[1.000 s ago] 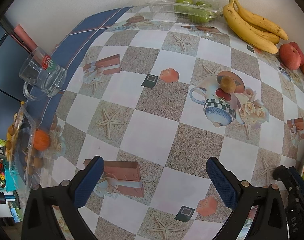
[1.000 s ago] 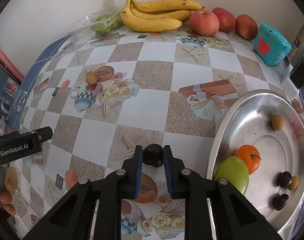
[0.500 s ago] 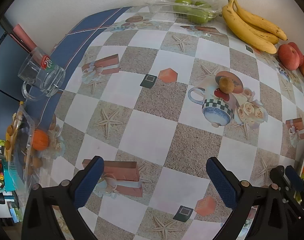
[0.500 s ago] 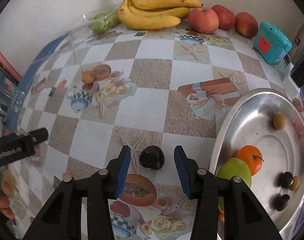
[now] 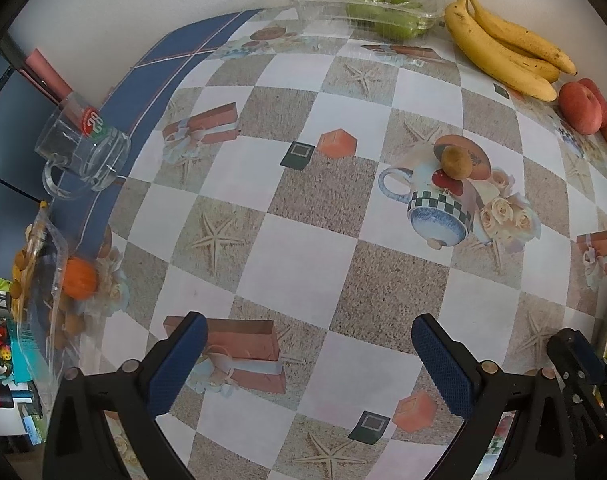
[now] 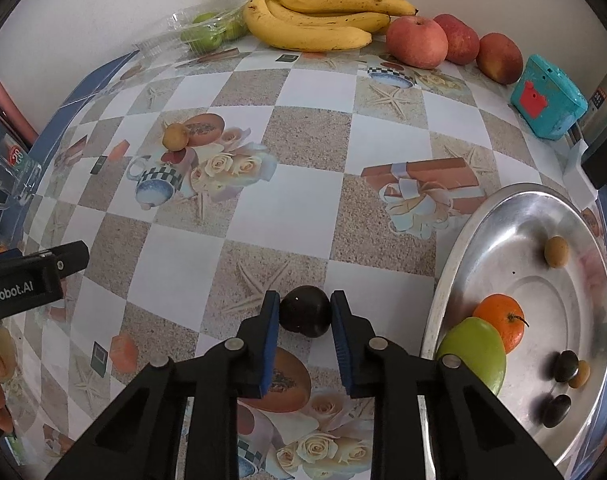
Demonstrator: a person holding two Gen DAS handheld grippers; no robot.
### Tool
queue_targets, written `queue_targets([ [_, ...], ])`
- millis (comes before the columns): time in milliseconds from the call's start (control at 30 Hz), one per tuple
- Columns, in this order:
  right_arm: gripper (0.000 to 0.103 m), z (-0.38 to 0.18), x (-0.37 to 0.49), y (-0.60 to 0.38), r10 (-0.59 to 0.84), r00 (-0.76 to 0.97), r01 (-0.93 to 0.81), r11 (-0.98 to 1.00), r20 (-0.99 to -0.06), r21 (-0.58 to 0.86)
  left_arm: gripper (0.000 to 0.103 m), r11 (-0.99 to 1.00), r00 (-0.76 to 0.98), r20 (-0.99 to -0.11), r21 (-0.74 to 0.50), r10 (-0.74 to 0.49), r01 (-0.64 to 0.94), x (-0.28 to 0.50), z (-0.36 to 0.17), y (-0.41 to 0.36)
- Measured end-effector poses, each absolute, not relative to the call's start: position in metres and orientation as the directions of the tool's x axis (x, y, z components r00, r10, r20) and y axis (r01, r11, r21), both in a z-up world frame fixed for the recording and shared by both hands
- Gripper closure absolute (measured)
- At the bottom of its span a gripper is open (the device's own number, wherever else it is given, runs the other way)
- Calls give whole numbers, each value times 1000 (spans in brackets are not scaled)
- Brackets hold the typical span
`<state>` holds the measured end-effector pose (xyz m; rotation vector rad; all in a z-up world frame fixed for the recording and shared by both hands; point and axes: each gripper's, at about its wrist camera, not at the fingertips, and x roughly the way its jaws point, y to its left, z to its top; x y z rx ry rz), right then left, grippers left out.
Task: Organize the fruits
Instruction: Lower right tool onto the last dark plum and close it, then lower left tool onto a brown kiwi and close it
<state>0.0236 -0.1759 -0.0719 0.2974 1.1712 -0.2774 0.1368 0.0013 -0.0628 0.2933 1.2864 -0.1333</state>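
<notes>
A dark plum (image 6: 304,311) lies on the patterned tablecloth and my right gripper (image 6: 304,312) is shut on it, both pads touching its sides. To its right stands a steel bowl (image 6: 503,216) holding an orange (image 6: 501,321), a green apple (image 6: 474,354) and several small fruits. A small brown fruit (image 6: 175,136) lies at the left middle; it also shows in the left wrist view (image 5: 456,162). My left gripper (image 5: 309,356) is open and empty above the cloth.
Bananas (image 6: 315,20), three red apples (image 6: 417,42) and a clear pack of green fruit (image 6: 201,32) line the back wall. A teal box (image 6: 547,96) stands at the right. A glass mug (image 5: 83,152) and a plastic tray with an orange (image 5: 77,278) stand at the left edge.
My right gripper opened around the plum half a second ago, then closed on it again. The left gripper drifted slightly and stayed open.
</notes>
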Motion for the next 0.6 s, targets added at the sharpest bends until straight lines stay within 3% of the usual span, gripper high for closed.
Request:
queue_targets([
  [267, 77, -54, 18, -185, -15, 424, 385, 908, -905, 166, 0, 960, 273, -961, 111, 38, 257, 137, -64, -1],
  [433, 77, -47, 14, -194, -11, 446, 398, 898, -895, 187, 2, 965, 254, -966, 18, -51, 262, 142, -60, -9],
  [600, 77, -43, 14, -203, -5, 460, 404, 892, -888, 204, 16, 954, 236, -958, -89, -161, 288, 160, -56, -24],
])
